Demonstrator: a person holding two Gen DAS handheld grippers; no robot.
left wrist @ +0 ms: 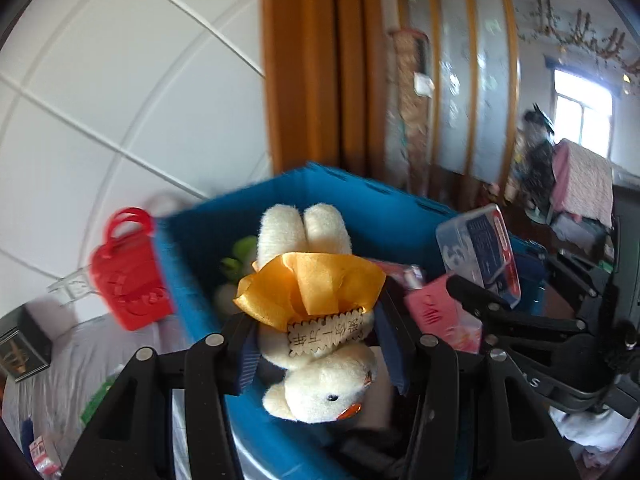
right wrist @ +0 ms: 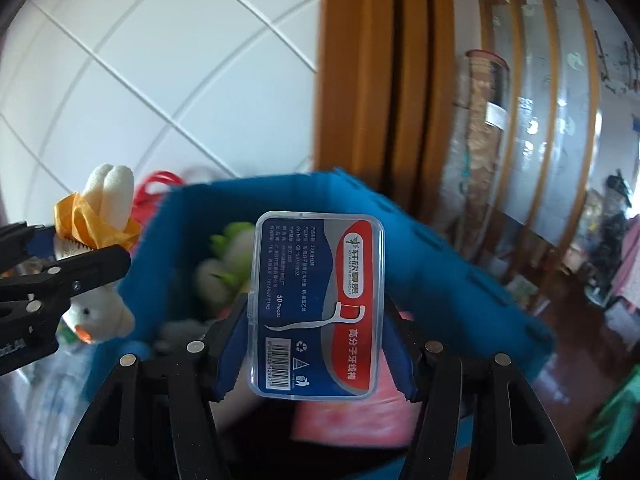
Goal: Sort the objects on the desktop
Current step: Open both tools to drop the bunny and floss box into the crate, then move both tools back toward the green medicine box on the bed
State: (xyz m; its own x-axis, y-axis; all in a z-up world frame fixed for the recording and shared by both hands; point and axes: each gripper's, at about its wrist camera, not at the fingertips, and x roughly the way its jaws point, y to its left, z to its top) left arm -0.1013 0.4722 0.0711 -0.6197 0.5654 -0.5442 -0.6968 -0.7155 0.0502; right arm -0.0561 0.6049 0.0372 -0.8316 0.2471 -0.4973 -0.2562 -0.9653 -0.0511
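Note:
My left gripper (left wrist: 320,344) is shut on a white plush rabbit (left wrist: 316,360) with a yellow ribbon, held upside down over the blue bin (left wrist: 192,264). The rabbit also shows at the left of the right wrist view (right wrist: 100,312). My right gripper (right wrist: 314,344) is shut on a clear dental floss box (right wrist: 316,304) with a blue and red label, held above the same blue bin (right wrist: 432,272). The floss box also shows at the right of the left wrist view (left wrist: 480,252). A green and white plush toy (right wrist: 224,264) lies inside the bin.
A red toy handbag (left wrist: 128,272) is beside the bin's left wall. A pink packet (left wrist: 444,316) lies in the bin at the right. A white tiled wall and an orange wooden frame (left wrist: 312,64) stand behind. A plastic-covered surface with small items (left wrist: 44,380) lies at the lower left.

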